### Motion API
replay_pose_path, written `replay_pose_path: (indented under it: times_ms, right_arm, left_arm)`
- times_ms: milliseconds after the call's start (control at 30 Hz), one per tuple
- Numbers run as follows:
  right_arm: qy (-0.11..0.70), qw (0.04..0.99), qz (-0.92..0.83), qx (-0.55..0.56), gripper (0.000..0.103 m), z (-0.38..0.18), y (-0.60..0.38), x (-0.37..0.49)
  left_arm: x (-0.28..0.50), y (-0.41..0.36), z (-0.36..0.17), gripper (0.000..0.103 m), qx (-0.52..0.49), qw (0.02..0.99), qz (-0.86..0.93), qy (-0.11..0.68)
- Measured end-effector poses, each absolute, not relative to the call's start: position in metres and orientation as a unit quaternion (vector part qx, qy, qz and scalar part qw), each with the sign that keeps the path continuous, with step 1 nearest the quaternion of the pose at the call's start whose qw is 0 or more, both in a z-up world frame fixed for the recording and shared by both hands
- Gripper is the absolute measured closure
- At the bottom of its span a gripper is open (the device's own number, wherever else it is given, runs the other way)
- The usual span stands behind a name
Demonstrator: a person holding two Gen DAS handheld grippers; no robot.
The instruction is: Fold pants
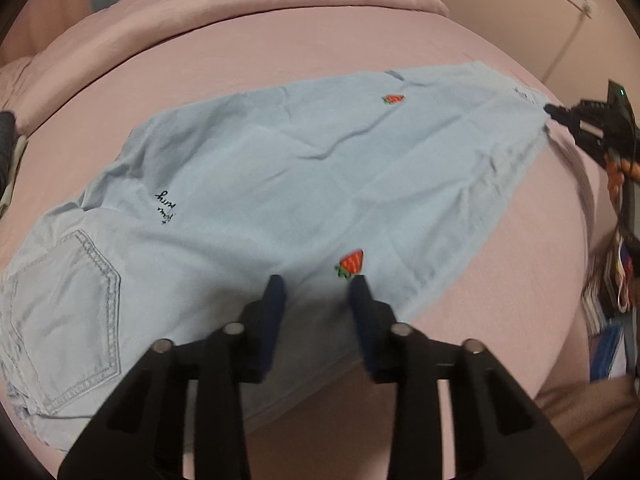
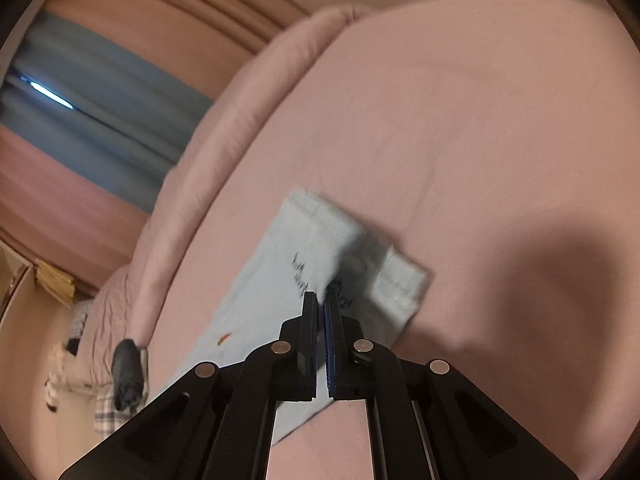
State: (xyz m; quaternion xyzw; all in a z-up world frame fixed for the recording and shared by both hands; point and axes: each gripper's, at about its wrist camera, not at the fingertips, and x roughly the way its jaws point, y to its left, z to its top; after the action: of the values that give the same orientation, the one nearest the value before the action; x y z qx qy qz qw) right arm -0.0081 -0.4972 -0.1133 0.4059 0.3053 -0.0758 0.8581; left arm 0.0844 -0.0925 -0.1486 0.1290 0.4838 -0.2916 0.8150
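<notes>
Light blue pants (image 1: 280, 184) with strawberry patches lie flat across the pink bed (image 1: 280, 56), back pocket at the lower left, leg hems at the upper right. My left gripper (image 1: 318, 280) is open and empty, hovering over the near edge of the pants beside a strawberry patch (image 1: 352, 263). My right gripper (image 2: 321, 295) is shut on the hem end of the pants (image 2: 320, 248), whose corner is folded up. It also shows in the left wrist view (image 1: 554, 112) at the hem.
A rolled pink duvet (image 1: 240, 8) runs along the bed's far side. Dark and checked clothes (image 2: 124, 376) lie at the bed's left end. Blue curtains (image 2: 100, 100) hang beyond. Cluttered items (image 1: 616, 272) stand off the bed's right edge.
</notes>
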Motion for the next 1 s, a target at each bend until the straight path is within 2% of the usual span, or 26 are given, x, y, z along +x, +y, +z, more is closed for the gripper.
replay_pose_path:
  times_ms: [200,233,267,333,367,433,567,667,700,733,767,800,833,933,1000]
  right_arm:
    - [0.346,0.839,-0.078,0.412,0.098,-0.137,-0.497,-0.008]
    - [0.335,0.84,-0.069,0.421,0.095,-0.136,-0.496,-0.011]
    - [0.33,0.841,-0.063,0.424,0.085,-0.135,-0.495,-0.014]
    - [0.333,0.84,-0.061,0.423,0.072,-0.132,-0.488,-0.013]
    - [0.335,0.84,-0.053,0.424,0.071,-0.131,-0.484,-0.013]
    - [0.343,0.838,-0.035,0.424,0.071,-0.131,-0.478,-0.015]
    - [0.366,0.824,0.013,0.431,0.071,-0.136,-0.447,0.001]
    - [0.388,0.814,0.051,0.429,0.071,-0.144,-0.42,0.016]
    - [0.401,0.808,0.056,0.428,0.071,-0.149,-0.412,0.022]
    - [0.411,0.804,0.057,0.425,0.071,-0.153,-0.406,0.028]
    - [0.422,0.806,0.051,0.413,0.083,-0.157,-0.4,0.035]
    - [0.427,0.811,0.039,0.398,0.09,-0.159,-0.397,0.037]
    - [0.431,0.813,0.035,0.389,0.092,-0.16,-0.397,0.037]
    - [0.434,0.812,0.033,0.388,0.093,-0.159,-0.399,0.033]
    - [0.45,0.808,0.033,0.378,0.093,-0.163,-0.399,0.03]
  left_arm:
    - [0.085,-0.087,-0.148,0.07,0.122,0.81,-0.297,0.491]
    - [0.085,-0.087,-0.147,0.07,0.12,0.81,-0.296,0.491]
    - [0.085,-0.086,-0.147,0.07,0.12,0.811,-0.295,0.491]
    - [0.081,-0.082,-0.142,0.065,0.113,0.811,-0.303,0.487]
    - [0.079,-0.082,-0.139,0.063,0.107,0.811,-0.311,0.484]
    - [0.076,-0.085,-0.133,0.048,0.101,0.812,-0.327,0.474]
    - [0.066,-0.112,-0.128,0.045,0.134,0.813,-0.348,0.448]
    - [0.062,-0.139,-0.134,0.048,0.174,0.809,-0.353,0.437]
    - [0.062,-0.145,-0.137,0.054,0.184,0.807,-0.354,0.435]
    - [0.059,-0.153,-0.141,0.068,0.195,0.801,-0.357,0.439]
    - [0.059,-0.157,-0.144,0.072,0.2,0.798,-0.359,0.441]
    - [0.058,-0.159,-0.145,0.074,0.204,0.798,-0.36,0.439]
    - [0.056,-0.159,-0.145,0.079,0.207,0.798,-0.364,0.434]
    - [0.051,-0.154,-0.146,0.08,0.206,0.792,-0.376,0.435]
    - [0.049,-0.149,-0.146,0.076,0.206,0.791,-0.377,0.435]
